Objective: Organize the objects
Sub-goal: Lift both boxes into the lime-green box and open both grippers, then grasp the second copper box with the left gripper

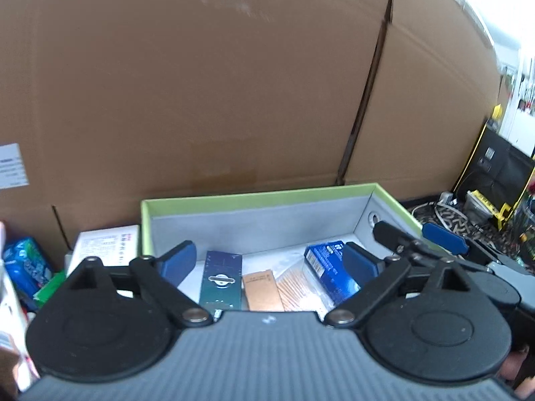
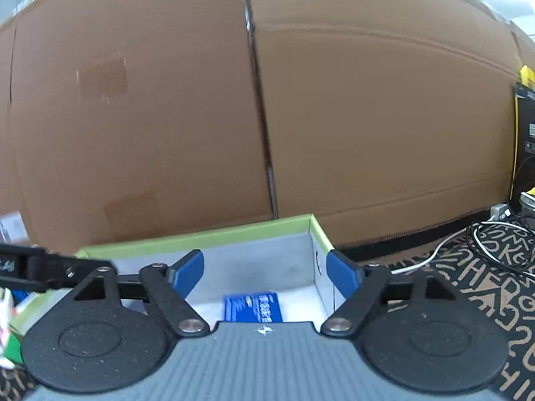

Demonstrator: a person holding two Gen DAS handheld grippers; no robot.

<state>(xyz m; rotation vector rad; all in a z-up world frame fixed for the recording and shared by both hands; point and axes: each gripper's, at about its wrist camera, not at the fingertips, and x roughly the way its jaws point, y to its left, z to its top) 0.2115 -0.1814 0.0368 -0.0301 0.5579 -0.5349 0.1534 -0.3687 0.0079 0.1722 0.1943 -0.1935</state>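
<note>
The green box (image 1: 257,198) with grey inside walls sits in front of big brown cardboard (image 1: 200,83). Inside lie a blue packet (image 1: 326,267), a dark teal card (image 1: 221,279) and a small tan box (image 1: 260,289). The left gripper (image 1: 269,262) and right gripper (image 2: 265,272) are both wide apart, holding nothing.

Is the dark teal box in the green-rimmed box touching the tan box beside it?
Apart. The left wrist view shows a strip of white floor between the dark teal box and the tan box inside the green-rimmed box.

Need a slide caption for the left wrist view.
Open left gripper over green-rimmed box holding small packages, blue carton at its right.
</note>
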